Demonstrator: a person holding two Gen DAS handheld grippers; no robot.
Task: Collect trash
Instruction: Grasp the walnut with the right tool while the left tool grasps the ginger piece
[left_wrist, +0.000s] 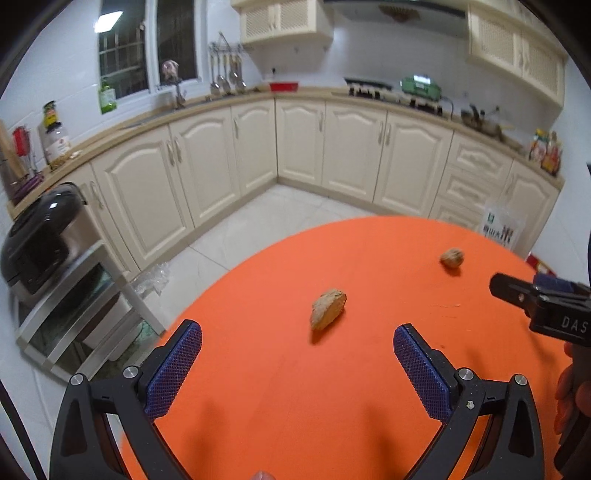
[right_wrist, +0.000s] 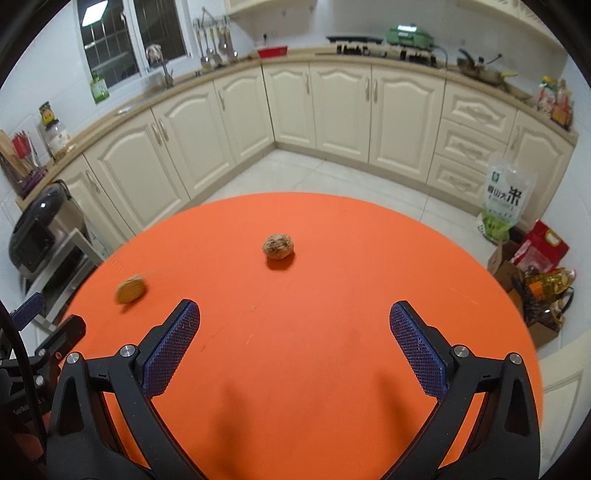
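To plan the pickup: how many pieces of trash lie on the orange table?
2. A tan wedge-shaped scrap ahead of the left claw; a round brown lump ahead of the right claw.

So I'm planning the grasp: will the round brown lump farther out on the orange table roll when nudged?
Probably. The round lump looks ball-shaped, so a one-sided push may send it across the smooth orange table. Its rough surface should grip the textured pads well. It looks light.

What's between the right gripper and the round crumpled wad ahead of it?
Nothing. In the right wrist view only bare orange table lies between the open right gripper and the round wad. The flatter scrap sits off left.
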